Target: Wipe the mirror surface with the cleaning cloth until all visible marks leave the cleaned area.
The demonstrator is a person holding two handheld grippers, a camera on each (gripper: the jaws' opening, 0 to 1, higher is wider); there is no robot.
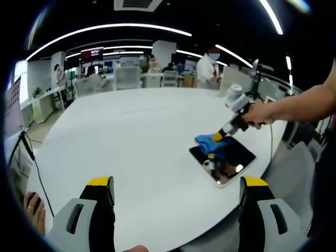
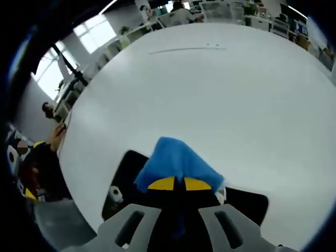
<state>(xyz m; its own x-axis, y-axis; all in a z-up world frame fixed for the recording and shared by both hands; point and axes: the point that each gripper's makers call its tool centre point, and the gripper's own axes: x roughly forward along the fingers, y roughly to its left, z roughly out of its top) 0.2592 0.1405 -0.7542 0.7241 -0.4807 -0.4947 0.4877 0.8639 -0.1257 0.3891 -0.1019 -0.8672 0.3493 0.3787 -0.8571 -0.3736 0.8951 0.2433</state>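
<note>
Mirror (image 1: 223, 161), right claw (image 2: 176, 184) pinching cloth (image 2: 176, 163)

From my left gripper view, the flat rectangular mirror (image 1: 223, 161) lies on the round white table (image 1: 136, 142) at four o'clock, the crumpled blue cleaning cloth (image 1: 206, 140) on its far end.

Bench (image 1: 136, 131): wide, white, round-edged, bare over most of its top.
Background desks (image 1: 131, 79): white, with chairs, beyond the bench's far edge.
Standing person (image 1: 209, 68): white top, past the far edge.
Ceiling lights (image 1: 105, 31): long bright strips.
Cable (image 1: 37, 168): dark, off the bench's left edge.
</note>
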